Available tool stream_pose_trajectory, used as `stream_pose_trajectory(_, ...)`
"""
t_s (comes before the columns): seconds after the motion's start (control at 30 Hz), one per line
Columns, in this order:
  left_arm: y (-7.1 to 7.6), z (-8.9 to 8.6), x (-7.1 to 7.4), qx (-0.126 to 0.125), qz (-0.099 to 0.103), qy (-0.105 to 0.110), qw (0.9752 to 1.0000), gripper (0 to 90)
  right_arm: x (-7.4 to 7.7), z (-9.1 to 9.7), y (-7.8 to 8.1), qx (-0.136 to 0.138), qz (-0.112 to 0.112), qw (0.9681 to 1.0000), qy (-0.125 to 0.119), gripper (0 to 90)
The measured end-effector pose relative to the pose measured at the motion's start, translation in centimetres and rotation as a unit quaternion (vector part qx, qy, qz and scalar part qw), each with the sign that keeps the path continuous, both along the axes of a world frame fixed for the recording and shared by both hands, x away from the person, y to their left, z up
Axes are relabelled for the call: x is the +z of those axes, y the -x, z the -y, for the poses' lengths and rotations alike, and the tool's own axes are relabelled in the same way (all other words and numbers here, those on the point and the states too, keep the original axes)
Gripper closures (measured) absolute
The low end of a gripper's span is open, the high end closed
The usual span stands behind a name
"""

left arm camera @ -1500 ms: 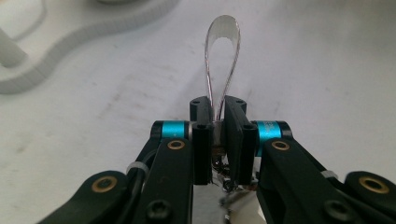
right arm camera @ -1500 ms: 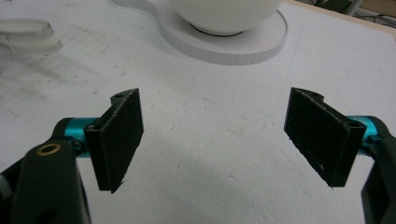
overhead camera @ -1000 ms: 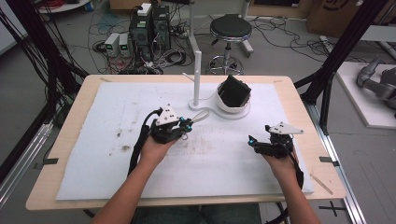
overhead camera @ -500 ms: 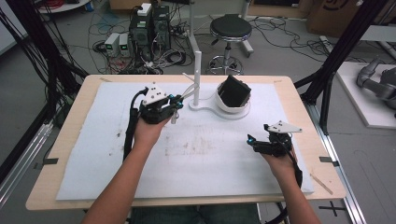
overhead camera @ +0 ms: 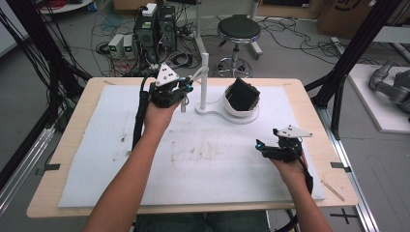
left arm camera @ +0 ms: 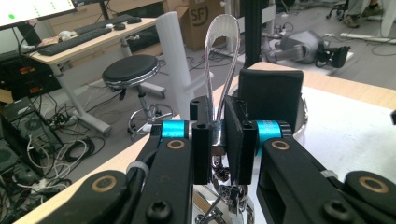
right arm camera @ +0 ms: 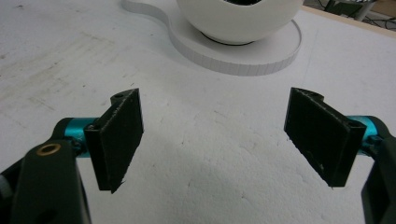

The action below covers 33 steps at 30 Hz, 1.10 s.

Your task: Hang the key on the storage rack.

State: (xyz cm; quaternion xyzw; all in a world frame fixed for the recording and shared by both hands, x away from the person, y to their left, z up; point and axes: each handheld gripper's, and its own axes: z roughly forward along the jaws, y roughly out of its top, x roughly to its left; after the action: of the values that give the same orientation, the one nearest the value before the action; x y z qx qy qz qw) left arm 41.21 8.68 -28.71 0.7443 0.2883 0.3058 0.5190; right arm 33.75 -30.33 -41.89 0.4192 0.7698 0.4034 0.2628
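Item: clear loop strap with metal chain fittings (left arm camera: 223,70). Held aloft in the left hand-held gripper (left arm camera: 218,140), pinched between its two black jaws; the loop rises above the jaws, and the metal clasp and chain links hang below them. In the high view a small metal piece dangles under the left hand-held gripper (overhead camera: 170,91), just beside the white stand post (overhead camera: 203,82).

Adjacent: white stand with an upright post and a side arm, its flat base (overhead camera: 220,110) on the white foam mat (overhead camera: 96,159). A white bowl (overhead camera: 241,107) sits on the base and holds a black box-like object (overhead camera: 243,94), tilted.

Right hand-held gripper (overhead camera: 270,147): released, jaws spread wide, nothing between them; held low over the mat, well apart from the stand. Its own view faces the bowl (right arm camera: 238,21) and base.

Support: wooden tabletop (overhead camera: 63,145), mat covering most of it.

Probable intent (judged): hanging the loop on the stand's arm.

Risks:
- Grip sits low on the strap, near the fittings; the pliable loop may flop or twist and miss the arm.
- Dangling metal may catch on the post or swing against it.
- A sideways push on the slim post could tip or shift the stand and bowl; nothing steadies the base.
- Release before the loop is seated drops the item onto the mat.
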Motion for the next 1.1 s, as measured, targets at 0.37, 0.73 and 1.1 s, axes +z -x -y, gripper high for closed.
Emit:
stream_pose_trajectory(0.37,-1.3,1.3,-0.9,0.016,-0.014,-0.034,0.9992,81.3,0.0,0.2,0.1,0.0,-0.001,1.0,-0.001,20.0)
stream_pose_trajectory(0.73,-2.7,1.8,-2.6,0.033,-0.033,-0.056,0.9974,81.3,-0.1,0.5,0.2,-0.005,-0.003,1.0,0.0,20.0)
stream_pose_trajectory(1.1,-2.6,1.3,-3.4,0.045,-0.043,-0.047,0.997,67.7,0.0,0.5,0.2,-0.002,-0.001,1.0,0.0,20.0)
